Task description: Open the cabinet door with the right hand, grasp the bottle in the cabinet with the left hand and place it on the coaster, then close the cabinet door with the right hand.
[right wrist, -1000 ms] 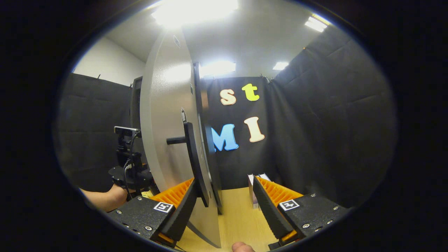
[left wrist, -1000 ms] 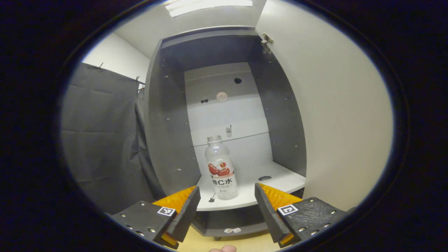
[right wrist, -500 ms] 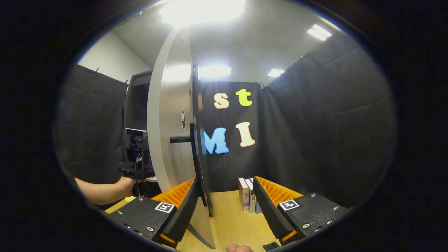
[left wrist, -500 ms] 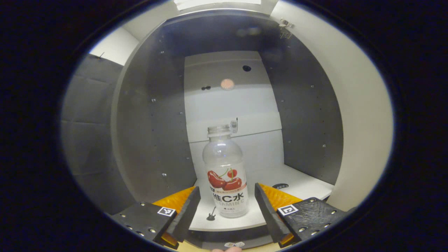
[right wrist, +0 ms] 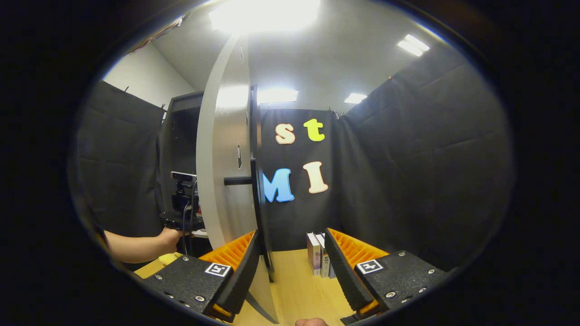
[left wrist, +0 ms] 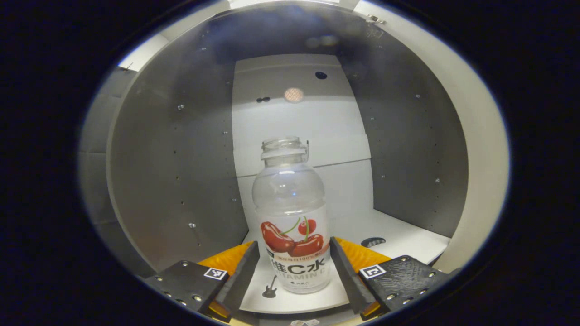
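The clear bottle (left wrist: 292, 217) with a cherry label and no cap stands upright on the cabinet's white shelf (left wrist: 408, 244). My left gripper (left wrist: 293, 243) is open, and the bottle's lower half sits between its two fingers without visible contact. In the right gripper view the grey cabinet door (right wrist: 224, 158) stands open, seen almost edge-on. Its black bar handle (right wrist: 257, 203) runs down beside the left finger of my open right gripper (right wrist: 290, 237). Beyond the door, a hand (right wrist: 170, 236) holds the left gripper (right wrist: 181, 208) at the cabinet mouth.
Grey cabinet side walls (left wrist: 181, 172) close in on both sides of the bottle, with a white back panel (left wrist: 299, 117) behind. Several books (right wrist: 317, 253) stand on the wooden table (right wrist: 299, 290) right of the door. A yellow object (right wrist: 170, 258) lies below the arm.
My left gripper has pushed forward into the cabinet, so the bottle now stands between its fingers. The right gripper view has shifted slightly, with the door still open.
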Available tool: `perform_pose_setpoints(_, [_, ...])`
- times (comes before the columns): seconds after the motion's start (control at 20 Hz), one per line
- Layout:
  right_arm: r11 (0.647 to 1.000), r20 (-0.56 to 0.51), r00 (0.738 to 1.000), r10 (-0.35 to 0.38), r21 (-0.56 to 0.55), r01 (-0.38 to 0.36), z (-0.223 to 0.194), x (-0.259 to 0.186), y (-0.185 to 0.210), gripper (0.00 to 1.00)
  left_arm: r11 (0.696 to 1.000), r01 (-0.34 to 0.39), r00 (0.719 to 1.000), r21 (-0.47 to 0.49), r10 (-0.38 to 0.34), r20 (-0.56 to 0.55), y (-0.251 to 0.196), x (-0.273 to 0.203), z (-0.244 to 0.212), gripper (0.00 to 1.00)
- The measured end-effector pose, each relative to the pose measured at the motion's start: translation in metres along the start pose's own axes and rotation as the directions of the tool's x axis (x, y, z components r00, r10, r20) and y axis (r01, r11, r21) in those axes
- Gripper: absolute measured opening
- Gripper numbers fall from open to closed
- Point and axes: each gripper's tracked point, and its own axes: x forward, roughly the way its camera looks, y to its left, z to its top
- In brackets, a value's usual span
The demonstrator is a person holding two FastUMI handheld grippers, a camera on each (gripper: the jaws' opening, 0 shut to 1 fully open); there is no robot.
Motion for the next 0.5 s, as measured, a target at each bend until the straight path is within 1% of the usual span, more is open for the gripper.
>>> perform_pose_setpoints(0.05, [1.000,0.000,1.000,0.000,-0.002,0.000,0.000,0.001,0.001,0.84,1.000,0.006,1.000,-0.002,-0.006,0.001,-0.001,-0.002,0.001,0.95])
perform_pose_setpoints(0.1, [1.000,0.000,1.000,0.001,0.000,-0.001,0.000,0.001,0.000,0.84,1.000,0.010,1.000,-0.002,-0.010,0.014,0.001,-0.002,0.006,0.95])
perform_pose_setpoints(0.2, [1.000,-0.001,1.000,0.004,0.004,-0.004,-0.002,0.003,0.000,0.84,1.000,0.000,0.999,-0.017,0.000,0.039,0.003,-0.009,0.011,0.72])
perform_pose_setpoints(0.35, [1.000,-0.001,1.000,0.005,0.002,-0.005,-0.002,0.001,0.001,0.84,1.000,0.009,0.999,-0.028,-0.008,0.032,0.004,-0.014,0.012,0.71])
perform_pose_setpoints(0.4, [1.000,-0.002,1.000,0.006,0.002,-0.006,-0.001,-0.001,0.002,0.84,1.000,0.007,0.999,-0.024,-0.006,0.034,0.005,-0.015,0.013,0.78])
perform_pose_setpoints(0.45, [1.000,-0.003,1.000,0.006,0.000,-0.006,0.000,-0.002,0.002,0.84,1.000,0.000,0.999,-0.023,0.001,0.045,0.008,-0.019,0.017,0.75])
perform_pose_setpoints(0.5, [1.000,-0.002,1.000,0.006,0.001,-0.006,0.001,-0.002,0.002,0.85,1.000,0.006,0.999,-0.026,-0.005,0.053,0.007,-0.024,0.021,0.75])
